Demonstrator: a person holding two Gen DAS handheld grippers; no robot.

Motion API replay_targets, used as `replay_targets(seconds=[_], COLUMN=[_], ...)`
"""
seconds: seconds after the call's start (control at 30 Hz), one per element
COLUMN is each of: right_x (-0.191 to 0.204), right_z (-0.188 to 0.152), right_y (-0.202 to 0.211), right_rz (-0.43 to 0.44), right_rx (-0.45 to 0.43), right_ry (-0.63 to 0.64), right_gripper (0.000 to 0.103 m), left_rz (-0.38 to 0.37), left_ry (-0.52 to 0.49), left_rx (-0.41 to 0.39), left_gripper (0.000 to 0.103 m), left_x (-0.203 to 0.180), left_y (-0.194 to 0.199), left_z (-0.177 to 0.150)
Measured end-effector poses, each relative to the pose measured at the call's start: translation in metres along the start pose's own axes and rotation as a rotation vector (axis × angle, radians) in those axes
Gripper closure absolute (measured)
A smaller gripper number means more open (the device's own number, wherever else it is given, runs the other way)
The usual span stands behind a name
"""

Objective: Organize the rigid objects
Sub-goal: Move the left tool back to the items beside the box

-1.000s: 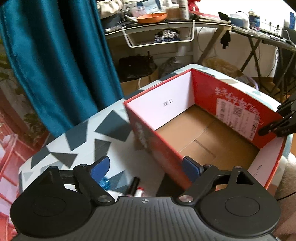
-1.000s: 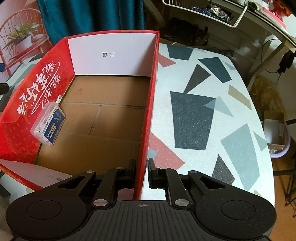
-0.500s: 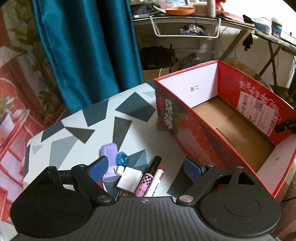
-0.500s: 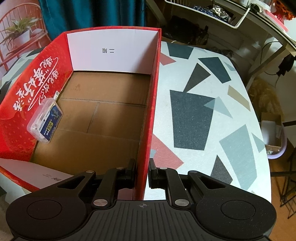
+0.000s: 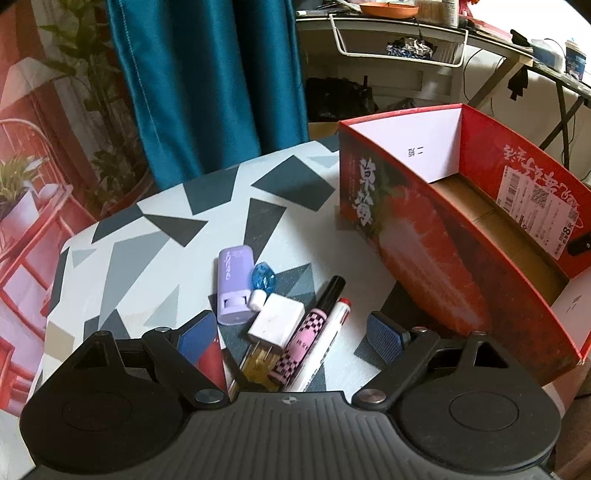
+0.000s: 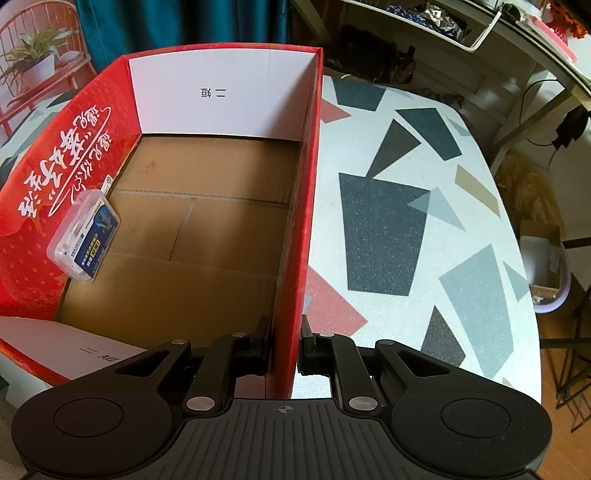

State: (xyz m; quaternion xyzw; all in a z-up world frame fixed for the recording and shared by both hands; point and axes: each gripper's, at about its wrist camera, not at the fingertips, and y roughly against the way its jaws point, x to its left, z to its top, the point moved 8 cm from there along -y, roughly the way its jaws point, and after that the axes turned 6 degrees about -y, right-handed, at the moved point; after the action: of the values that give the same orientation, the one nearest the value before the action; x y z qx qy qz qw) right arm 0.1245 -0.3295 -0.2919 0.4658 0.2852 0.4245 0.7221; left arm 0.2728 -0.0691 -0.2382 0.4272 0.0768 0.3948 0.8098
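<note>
A red cardboard box [image 5: 436, 258] stands open on the patterned table [image 5: 177, 221]. My right gripper [image 6: 285, 350] is shut on the box's right wall [image 6: 295, 258]. A clear plastic case [image 6: 84, 236] leans against the box's inner left wall. My left gripper [image 5: 291, 332] is open and empty above a pile of small items left of the box: a purple case [image 5: 232, 284], a blue drop-shaped piece [image 5: 263, 281], a white adapter [image 5: 275, 319], a pink checked pen [image 5: 306, 328], a white marker [image 5: 328, 332] and a red card [image 5: 211, 363].
A teal curtain [image 5: 207, 81] hangs behind the table. A cluttered desk [image 5: 406, 33] with a wire basket stands at the back. The table's far edge curves near the curtain. A red chair [image 6: 40, 48] with a plant stands at the left.
My left gripper has swung left and back from over the box to above the pile of small items. The right gripper stays shut on the box wall; the box shifted slightly.
</note>
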Motion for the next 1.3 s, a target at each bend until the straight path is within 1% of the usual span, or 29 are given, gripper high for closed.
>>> replay_targets(seconds=[0.37, 0.47, 0.6, 0.87, 1.13, 1.23, 1.3], right_x=[0.0, 0.0, -0.001, -0.002, -0.002, -0.002, -0.002], right_z=[0.0, 0.0, -0.001, -0.001, -0.001, -0.002, -0.002], right_y=[0.0, -0.001, -0.008, -0.012, -0.012, -0.012, -0.011], right_rz=[0.003, 0.007, 0.013, 0.033, 0.022, 0.021, 0.021], right_rx=[-0.006, -0.007, 0.013, 0.019, 0.017, 0.016, 0.016], right_ry=[-0.001, -0.004, -0.014, -0.036, -0.026, -0.024, -0.022], right_gripper=[0.091, 0.091, 0.09, 0.089, 0.09, 0.09, 0.09], left_rz=[0.008, 0.013, 0.022, 0.007, 0.003, 0.0, -0.018], left_ry=[0.047, 0.051, 0.061, 0.094, 0.103, 0.101, 0.107], left_rx=[0.003, 0.017, 0.045, 0.056, 0.061, 0.067, 0.07], left_gripper=[0.013, 0.013, 0.013, 0.013, 0.013, 0.016, 0.026], left_x=[0.013, 0.015, 0.014, 0.01, 0.014, 0.015, 0.015], left_y=[0.0, -0.002, -0.009, -0.013, -0.012, -0.012, -0.013], left_z=[-0.015, -0.022, -0.033, -0.042, -0.048, -0.053, -0.056])
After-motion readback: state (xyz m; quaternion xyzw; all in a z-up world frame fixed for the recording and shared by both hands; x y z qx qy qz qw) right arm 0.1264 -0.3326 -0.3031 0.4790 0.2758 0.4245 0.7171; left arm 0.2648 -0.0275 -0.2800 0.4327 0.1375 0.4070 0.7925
